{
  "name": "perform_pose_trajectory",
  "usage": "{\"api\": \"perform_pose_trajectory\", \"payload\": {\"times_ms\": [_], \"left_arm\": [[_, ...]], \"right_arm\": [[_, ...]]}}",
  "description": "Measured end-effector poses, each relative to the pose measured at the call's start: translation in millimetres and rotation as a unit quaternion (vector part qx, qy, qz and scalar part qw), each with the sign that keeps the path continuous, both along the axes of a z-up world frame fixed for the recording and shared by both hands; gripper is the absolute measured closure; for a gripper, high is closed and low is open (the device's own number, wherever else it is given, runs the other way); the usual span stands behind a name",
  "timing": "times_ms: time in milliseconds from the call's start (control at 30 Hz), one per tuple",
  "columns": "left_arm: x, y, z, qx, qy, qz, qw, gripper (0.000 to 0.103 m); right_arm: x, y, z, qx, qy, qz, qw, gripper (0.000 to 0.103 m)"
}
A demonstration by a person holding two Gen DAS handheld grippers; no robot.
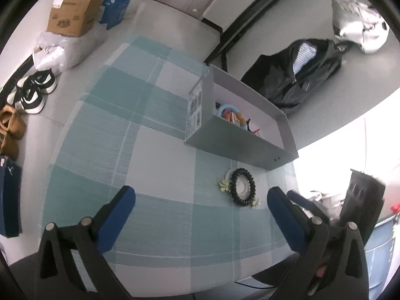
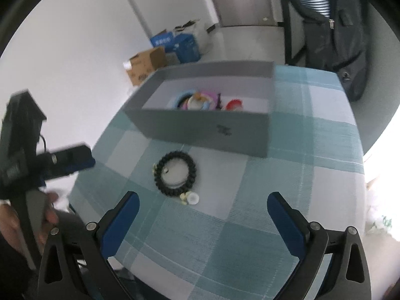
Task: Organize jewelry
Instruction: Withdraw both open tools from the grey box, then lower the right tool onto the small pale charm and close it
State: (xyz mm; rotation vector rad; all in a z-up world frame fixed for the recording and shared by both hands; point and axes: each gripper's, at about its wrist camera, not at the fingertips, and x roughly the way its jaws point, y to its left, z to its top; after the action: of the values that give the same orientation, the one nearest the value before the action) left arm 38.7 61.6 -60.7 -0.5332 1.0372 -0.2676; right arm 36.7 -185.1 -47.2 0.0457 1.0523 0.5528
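A black beaded bracelet (image 2: pixel 175 176) lies on the teal checked tablecloth (image 2: pixel 287 187), around a white ring, with small yellowish charms at its edge. It also shows in the left wrist view (image 1: pixel 243 186). Behind it stands an open grey box (image 2: pixel 207 128) holding several coloured bracelets (image 2: pixel 197 101); the box shows in the left wrist view (image 1: pixel 240 147) too. My right gripper (image 2: pixel 203 212) is open and empty, just short of the bracelet. My left gripper (image 1: pixel 201 205) is open and empty, left of the bracelet. The left gripper also appears at the left edge of the right wrist view (image 2: pixel 67 161).
Cardboard and blue boxes (image 1: pixel 75 15) and shoes (image 1: pixel 32 92) sit on the floor past the table's far side. A dark jacket (image 1: pixel 300 75) hangs on a chair behind the box. The table edge runs close under both grippers.
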Motion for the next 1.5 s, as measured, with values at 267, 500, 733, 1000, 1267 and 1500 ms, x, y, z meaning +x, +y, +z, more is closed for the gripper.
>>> {"api": "perform_pose_trajectory", "payload": {"times_ms": [267, 500, 733, 1000, 1267, 1500], "left_arm": [[2.2, -4.4, -10.1, 0.011, 0.022, -0.014, 0.9996, 0.001], [1.6, -4.9, -11.7, 0.026, 0.029, -0.022, 0.9990, 0.001], [2.3, -4.2, -16.8, 0.060, 0.050, -0.016, 0.9968, 0.001], [1.1, -7.8, -14.5, 0.103, 0.042, -0.022, 0.9936, 0.001], [1.6, -15.0, -14.1, 0.135, 0.039, -0.032, 0.9896, 0.001], [2.4, -17.3, -14.2, 0.129, 0.042, -0.028, 0.9903, 0.001]], "right_arm": [[-2.2, 19.9, -8.9, -0.035, -0.004, 0.025, 0.999, 0.007], [-0.6, 28.7, -13.6, -0.055, -0.007, 0.037, 0.998, 0.026], [-1.1, 36.2, -13.5, -0.068, -0.017, 0.045, 0.997, 0.038], [-0.4, 40.4, -13.4, -0.066, -0.019, 0.051, 0.996, 0.071], [-1.3, 41.6, -13.4, -0.071, -0.016, 0.056, 0.996, 0.087], [-2.7, 39.4, -13.4, -0.070, -0.013, 0.058, 0.996, 0.087]]}}
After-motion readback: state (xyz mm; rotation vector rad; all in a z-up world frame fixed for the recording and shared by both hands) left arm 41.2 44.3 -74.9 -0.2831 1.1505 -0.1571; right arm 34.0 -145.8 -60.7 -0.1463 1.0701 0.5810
